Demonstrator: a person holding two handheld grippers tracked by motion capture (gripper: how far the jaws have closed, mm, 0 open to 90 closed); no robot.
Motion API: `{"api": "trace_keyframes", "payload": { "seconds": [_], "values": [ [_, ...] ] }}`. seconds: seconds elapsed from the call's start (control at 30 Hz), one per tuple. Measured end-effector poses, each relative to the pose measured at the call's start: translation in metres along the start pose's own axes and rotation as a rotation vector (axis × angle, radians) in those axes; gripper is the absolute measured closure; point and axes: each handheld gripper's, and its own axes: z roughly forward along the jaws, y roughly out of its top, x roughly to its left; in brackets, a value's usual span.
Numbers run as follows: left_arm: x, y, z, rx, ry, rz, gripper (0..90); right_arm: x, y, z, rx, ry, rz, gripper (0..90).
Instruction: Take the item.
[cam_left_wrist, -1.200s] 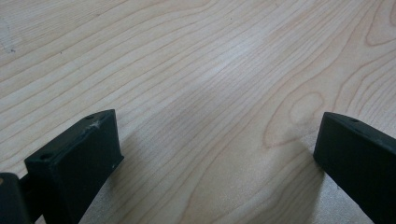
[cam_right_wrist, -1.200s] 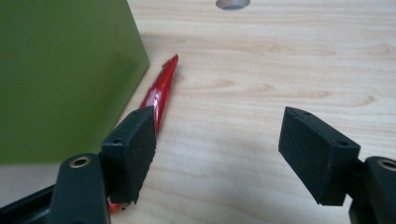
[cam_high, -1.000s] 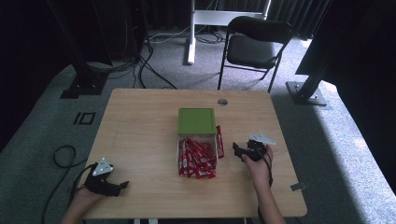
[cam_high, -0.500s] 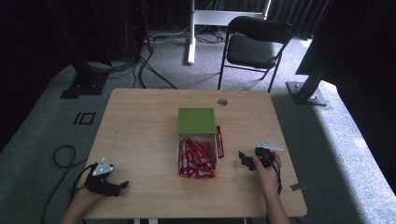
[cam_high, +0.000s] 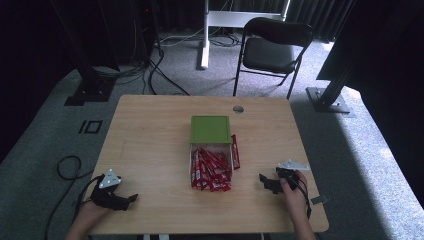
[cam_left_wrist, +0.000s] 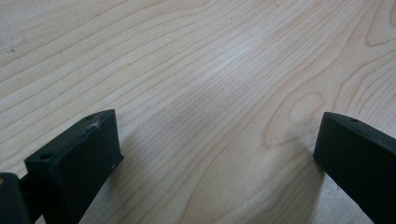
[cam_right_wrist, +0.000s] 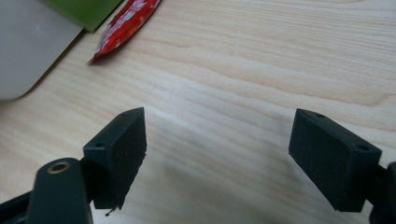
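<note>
Red sachets (cam_high: 211, 170) fill a pale box (cam_high: 192, 152) at the table's (cam_high: 150, 135) middle, its green lid (cam_high: 210, 129) laid back behind; one loose sachet (cam_high: 234, 151) lies just outside the right wall. Right gripper (cam_high: 264, 180) rests on the wood to the box's right, jaws spread wide, gripping nothing; left gripper (cam_high: 131, 199) sits well apart at the near left corner, jaws likewise wide and empty. Judging by this, the stray sachet is the next pick; approach low and flat, straddle its narrow width, close gently so the foil doesn't slide away.
</note>
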Motion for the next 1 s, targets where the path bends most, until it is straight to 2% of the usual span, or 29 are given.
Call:
{"api": "trace_keyframes", "payload": {
  "seconds": [0.1, 0.4, 0.5, 0.57, 0.67, 0.77, 0.87, 1.0],
  "values": [
    [0.000, 0.000, 0.000, 0.000, 0.000, 0.000, 1.4, 0.000, -0.006, -0.004, 0.029, 0.008, -0.013, 18.8],
    [0.000, 0.000, 0.000, 0.000, 0.000, 0.000, 1.4, -0.007, -0.018, -0.013, 0.029, 0.017, -0.042, 18.7],
    [0.000, 0.000, 0.000, 0.000, -0.001, -0.001, 1.4, -0.008, -0.022, -0.015, 0.024, 0.009, -0.076, 18.9],
    [0.000, 0.000, 0.000, 0.000, 0.000, -0.002, 1.4, -0.007, -0.024, -0.018, 0.036, 0.043, -0.123, 18.8],
    [0.000, 0.000, 0.000, 0.000, 0.000, -0.002, 1.4, -0.005, -0.027, -0.018, 0.032, 0.042, -0.187, 17.9],
    [0.000, 0.000, 0.000, 0.000, 0.000, -0.002, 1.4, -0.005, -0.029, -0.021, 0.035, 0.076, -0.223, 17.6],
    [0.000, 0.000, 0.000, 0.000, 0.000, -0.002, 1.4, -0.007, -0.033, -0.025, 0.042, 0.110, -0.246, 15.2],
    [0.000, 0.000, 0.000, 0.001, 0.000, 0.002, 1.4, -0.008, -0.036, -0.028, 0.048, 0.118, -0.254, 13.5]
  ]
}}
